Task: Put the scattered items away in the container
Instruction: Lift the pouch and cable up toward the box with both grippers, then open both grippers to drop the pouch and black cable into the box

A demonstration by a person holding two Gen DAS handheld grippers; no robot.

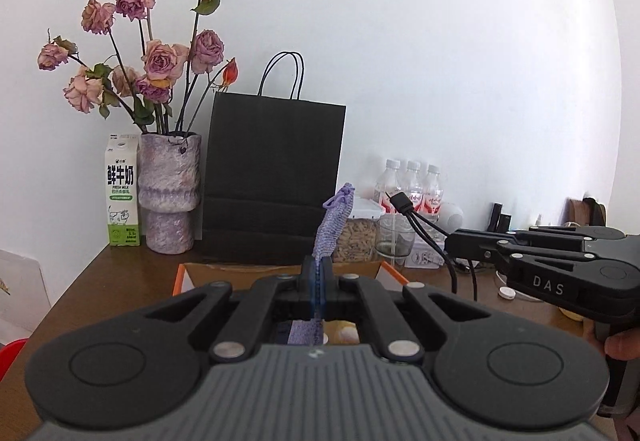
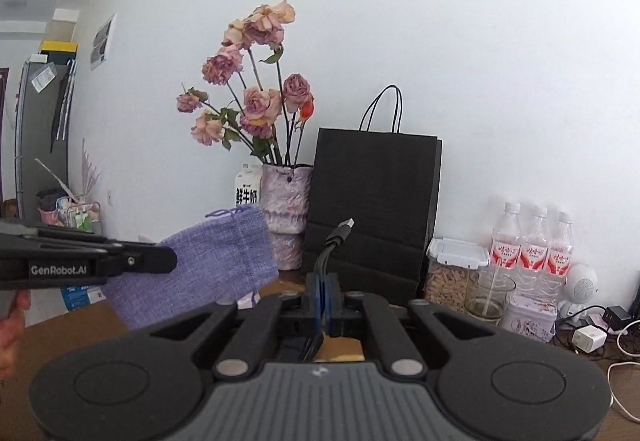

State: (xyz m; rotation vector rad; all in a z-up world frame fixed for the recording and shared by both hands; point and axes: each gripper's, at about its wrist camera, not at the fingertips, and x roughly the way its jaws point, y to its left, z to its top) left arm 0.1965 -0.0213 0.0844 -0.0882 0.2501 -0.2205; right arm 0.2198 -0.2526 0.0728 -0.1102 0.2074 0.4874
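- Above the desk (image 1: 120,273), both hand-held grippers are raised and each carries one item, so the move ahead is, as I judge it, a lowering into the box below them.
- Left hand-held gripper (image 1: 318,277): jaws fully closed on a lilac woven pouch (image 1: 334,221), which stands up from the tips toward 12 o'clock, its drawstring mouth uppermost; the rest hangs down behind the jaws. Seen from the right wrist, the pouch (image 2: 208,261) spreads broad and flat at 10 o'clock.
- Right hand-held gripper (image 2: 323,297): jaws pressed together on a bundle of black cables (image 2: 326,253), long axis near upright, with the USB plug (image 2: 345,227) tipped toward 1 o'clock.
- An orange-rimmed cardboard box (image 1: 181,277) lies right under the left tips, at 6 o'clock from the pouch; it looks the nearer target for the left hand, with the right hand-held gripper (image 1: 452,247) just beside it at 3 o'clock.
- Little of the box interior shows; some pale things sit there, too hidden to name.
- Behind, at 12 o'clock: a black paper bag (image 1: 276,177), a vase of dried roses (image 1: 170,193), and a clear lidded jar of grain (image 1: 358,237).
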